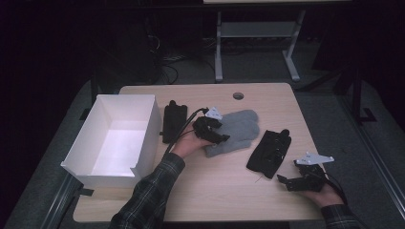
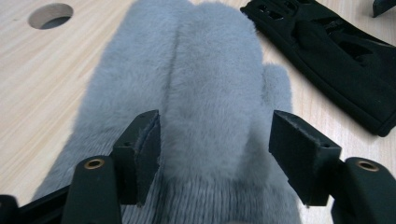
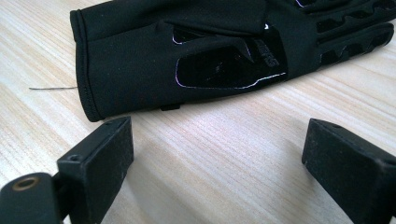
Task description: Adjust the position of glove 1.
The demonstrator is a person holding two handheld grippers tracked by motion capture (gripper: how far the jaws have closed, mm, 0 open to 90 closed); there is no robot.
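At the far left of the desk (image 1: pixel 200 200) we see a white open box (image 1: pixel 117 138), with one black glove (image 1: pixel 174 121) lying just beside its right wall. Next comes the left tongs (image 1: pixel 213 130), poised over the cuff end of the grey mitten (image 1: pixel 234 131) near the desk's middle. From the left gripper view, the left tongs (image 2: pixel 212 154) straddle the grey mitten (image 2: pixel 205 98): the knitted cuff sits between the two jaws and the furry body runs straight ahead, so the mitten's long axis continues the line of the tongs. The jaws stand partly spread; whether the pads already press the fabric we cannot tell. Further right lies a second black glove (image 1: pixel 270 152), its long axis slanting from the near edge toward the far right. Last come the right tongs (image 1: pixel 292 182), held low near the desk's right front corner, jaws spread wide and empty, with that glove's cuff (image 3: pixel 116 70) just ahead of them and not between them. We judge the left hand nearer the mitten; the coming move turns on closing across the cuff.
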